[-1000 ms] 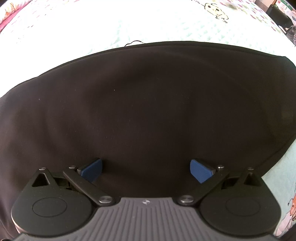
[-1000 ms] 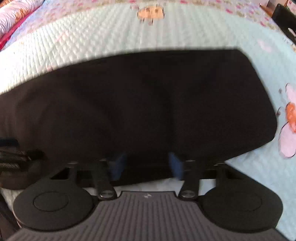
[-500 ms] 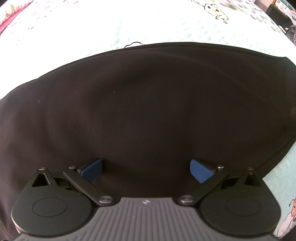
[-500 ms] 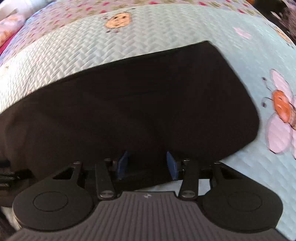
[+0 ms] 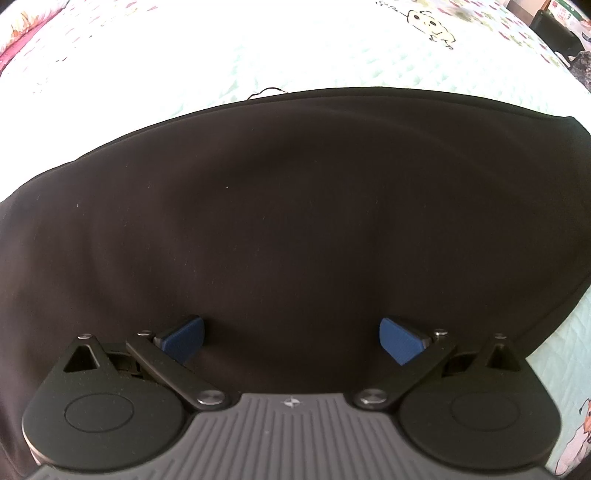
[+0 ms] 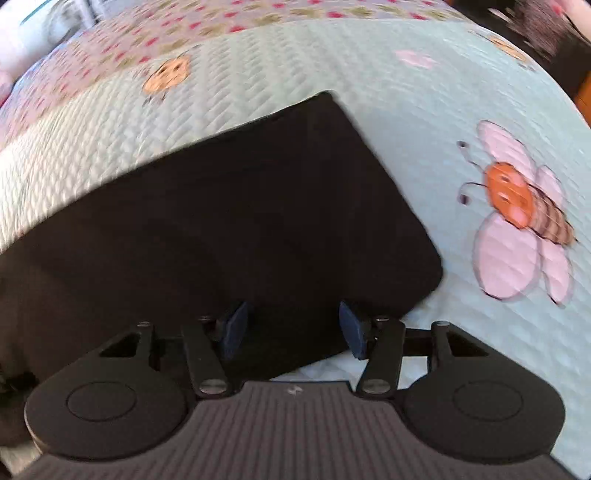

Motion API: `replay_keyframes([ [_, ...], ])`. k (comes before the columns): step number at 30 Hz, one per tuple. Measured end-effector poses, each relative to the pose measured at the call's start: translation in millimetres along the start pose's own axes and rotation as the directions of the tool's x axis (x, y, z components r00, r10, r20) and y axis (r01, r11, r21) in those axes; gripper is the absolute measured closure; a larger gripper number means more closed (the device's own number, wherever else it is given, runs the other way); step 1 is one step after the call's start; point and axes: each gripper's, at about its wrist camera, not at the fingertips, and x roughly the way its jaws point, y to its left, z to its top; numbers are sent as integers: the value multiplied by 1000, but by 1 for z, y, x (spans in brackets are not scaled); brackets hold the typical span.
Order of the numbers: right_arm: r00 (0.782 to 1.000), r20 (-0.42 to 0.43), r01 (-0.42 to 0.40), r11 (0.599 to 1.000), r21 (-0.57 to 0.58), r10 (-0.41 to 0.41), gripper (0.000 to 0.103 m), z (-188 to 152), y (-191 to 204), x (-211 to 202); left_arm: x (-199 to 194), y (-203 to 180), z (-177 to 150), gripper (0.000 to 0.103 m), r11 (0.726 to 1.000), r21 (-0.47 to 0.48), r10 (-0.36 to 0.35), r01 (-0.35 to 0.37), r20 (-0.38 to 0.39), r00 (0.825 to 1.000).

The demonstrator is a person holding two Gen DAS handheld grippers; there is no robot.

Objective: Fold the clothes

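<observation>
A black garment [image 5: 295, 206] lies flat on a quilted bedspread and fills most of the left wrist view. My left gripper [image 5: 291, 341] hovers over its near part, wide open, blue pads [image 5: 184, 338] apart with nothing gripped. In the right wrist view the same black garment [image 6: 240, 229] shows its right end and a rounded corner. My right gripper [image 6: 291, 326] points down over the garment's near edge. Its jaws are opening, and the blue pads [image 6: 351, 326] stand clear of the cloth lying beneath them.
The pale green quilted bedspread [image 6: 480, 110] carries a pink-winged bee print [image 6: 517, 210] to the right of the garment. A flowered border [image 6: 221, 22] runs along the far side. A loose thread [image 5: 267, 90] lies at the garment's far edge. Dark objects [image 5: 554, 33] stand beyond the bed.
The right wrist view has swung rightward along the garment, bringing its right end and the bee print closer to centre, and the right pads have spread wider. The left view has hardly changed.
</observation>
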Motion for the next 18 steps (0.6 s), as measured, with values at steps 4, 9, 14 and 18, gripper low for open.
replay_keyframes([
  [4, 989, 140, -58, 998, 17, 56, 46, 27, 0, -16, -1, -1, -6, 0, 1000, -8, 6, -6, 13, 1000],
  [9, 999, 26, -36, 999, 16, 36, 48, 10, -20, 33, -1, -1, -11, 0, 1000, -6, 1, -1, 14, 1000],
  [14, 989, 92, -134, 976, 174, 119, 50, -24, -66, 0, -7, 0, -19, 0, 1000, 5, -18, 18, 37, 999],
  [18, 974, 196, -156, 965, 212, 115, 50, 6, -74, -11, -28, 2, -29, 8, 996, -1, -93, 94, 96, 991],
])
